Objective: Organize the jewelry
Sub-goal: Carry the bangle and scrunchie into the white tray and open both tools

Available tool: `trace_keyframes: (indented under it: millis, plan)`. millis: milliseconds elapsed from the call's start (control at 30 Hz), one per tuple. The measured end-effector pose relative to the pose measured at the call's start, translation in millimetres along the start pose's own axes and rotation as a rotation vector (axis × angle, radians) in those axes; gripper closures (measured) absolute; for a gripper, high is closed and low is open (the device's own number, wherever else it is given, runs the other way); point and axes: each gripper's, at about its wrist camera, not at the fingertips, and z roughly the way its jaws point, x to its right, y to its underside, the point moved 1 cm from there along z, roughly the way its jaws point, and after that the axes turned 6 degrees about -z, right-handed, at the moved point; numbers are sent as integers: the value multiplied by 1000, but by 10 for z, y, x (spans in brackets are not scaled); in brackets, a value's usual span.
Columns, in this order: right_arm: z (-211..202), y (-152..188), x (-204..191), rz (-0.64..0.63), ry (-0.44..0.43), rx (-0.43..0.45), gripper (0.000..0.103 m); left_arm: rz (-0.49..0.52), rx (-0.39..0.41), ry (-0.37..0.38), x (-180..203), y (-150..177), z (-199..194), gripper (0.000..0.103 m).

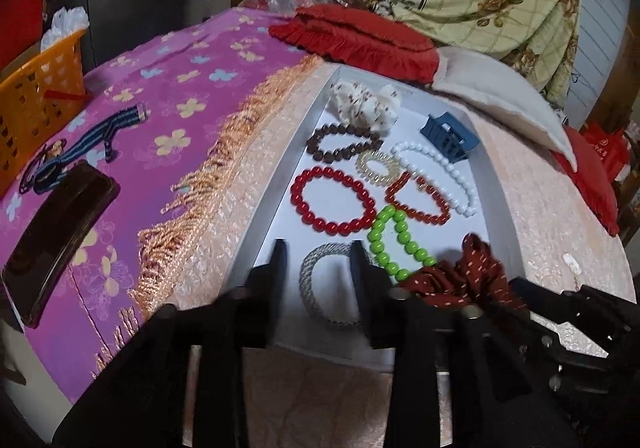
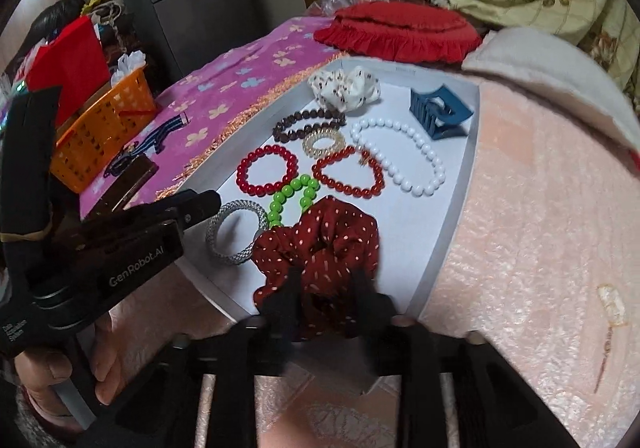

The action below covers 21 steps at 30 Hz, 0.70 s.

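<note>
A shallow white rectangular tray (image 2: 452, 224) lies on the peach bedspread (image 2: 540, 208), its long axis running away from the cameras. At its near end the dark red dotted fabric scrunchie (image 2: 320, 244) sits between the parted fingers of the right gripper (image 2: 326, 280), which do not visibly pinch it. The left gripper (image 1: 318, 252), also spread, straddles the silver mesh bangle (image 1: 320, 288) lying flat beside it.
</note>
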Motion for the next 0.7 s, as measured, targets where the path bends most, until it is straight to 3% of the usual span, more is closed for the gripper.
trace_keyframes:
  millis: [333,700]
  plan:
    - [-426,112,-41,-61,91,82,61,58,52,-30,110,46,-58,67]
    - [-699,565,158,-4,174,60,60,49,85,-55,104,88,-133,67]
